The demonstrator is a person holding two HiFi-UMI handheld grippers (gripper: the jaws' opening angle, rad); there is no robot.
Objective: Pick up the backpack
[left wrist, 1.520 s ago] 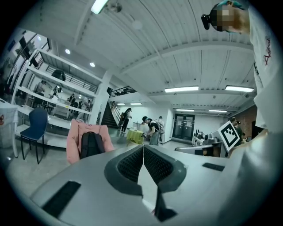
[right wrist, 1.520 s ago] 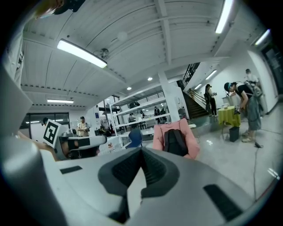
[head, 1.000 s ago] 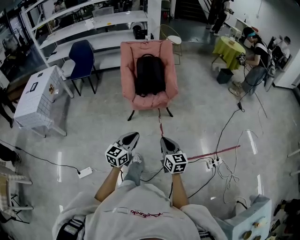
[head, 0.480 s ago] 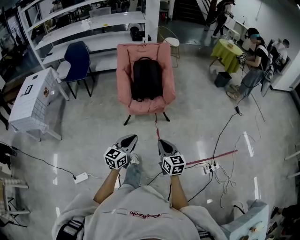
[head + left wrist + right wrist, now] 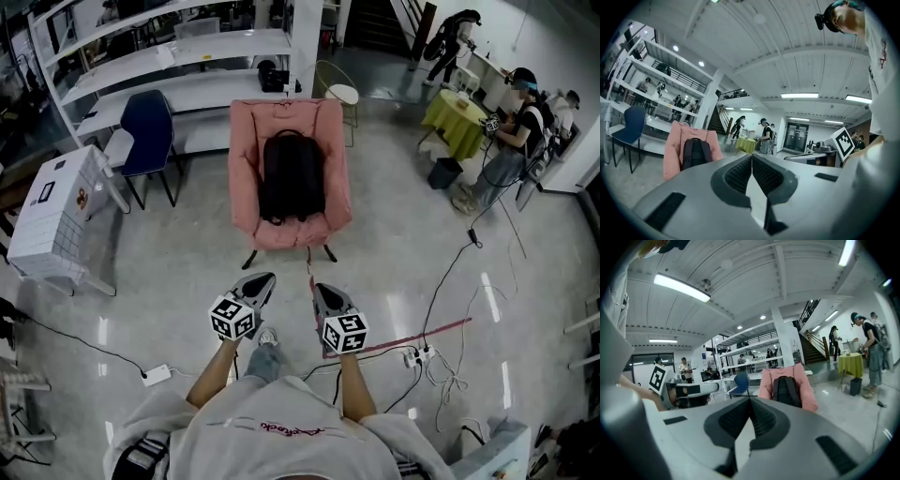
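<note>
A black backpack (image 5: 292, 174) stands upright on the seat of a pink armchair (image 5: 246, 178) ahead of me. It also shows as the backpack (image 5: 695, 153) in the left gripper view and the backpack (image 5: 787, 390) in the right gripper view. My left gripper (image 5: 262, 277) and right gripper (image 5: 320, 286) are held side by side over the floor, well short of the chair. Both are shut with nothing between the jaws. Neither touches the backpack.
A blue chair (image 5: 149, 130) and white shelves (image 5: 178, 58) stand left of the armchair. A white box table (image 5: 56, 214) is at far left. Cables and a power strip (image 5: 419, 354) lie on the floor at right. People stand by a green table (image 5: 454, 106) at back right.
The armchair with the backpack has come closer and sits lower in the head view. Both grippers have advanced towards it together and stay shut.
</note>
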